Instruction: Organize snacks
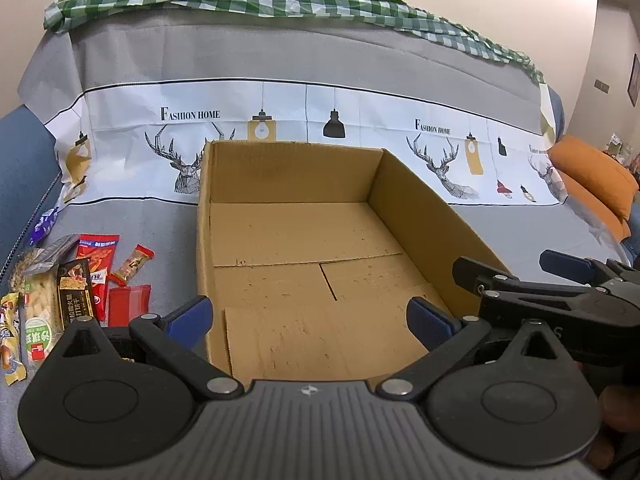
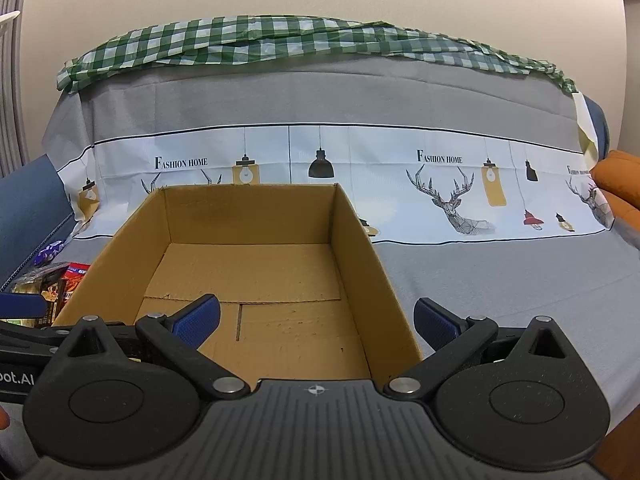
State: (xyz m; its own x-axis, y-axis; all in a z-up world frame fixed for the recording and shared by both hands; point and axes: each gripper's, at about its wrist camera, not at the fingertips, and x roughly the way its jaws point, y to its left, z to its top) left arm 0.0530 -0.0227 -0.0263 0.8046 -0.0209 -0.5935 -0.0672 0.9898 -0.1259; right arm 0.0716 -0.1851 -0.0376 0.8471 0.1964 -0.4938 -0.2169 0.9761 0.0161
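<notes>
An open empty cardboard box (image 1: 420,216) sits on a grey cloth-covered sofa seat; it also shows in the right wrist view (image 2: 368,264). Several snack packets (image 1: 86,276) lie in a heap left of the box, among them a red packet (image 1: 98,258), a black one (image 1: 74,292) and a small caramel-coloured one (image 1: 132,264). A few of them peek past the box's left wall in the right wrist view (image 2: 60,284). My left gripper (image 1: 310,318) is open and empty over the box's near end. My right gripper (image 2: 316,322) is open and empty, straddling the box's right wall.
The sofa back carries a grey and white cloth (image 2: 320,148) with deer prints and a green checked cloth (image 2: 280,40) on top. An orange cushion (image 1: 592,176) lies at the right. The right gripper's body (image 1: 560,296) sits close beside my left one.
</notes>
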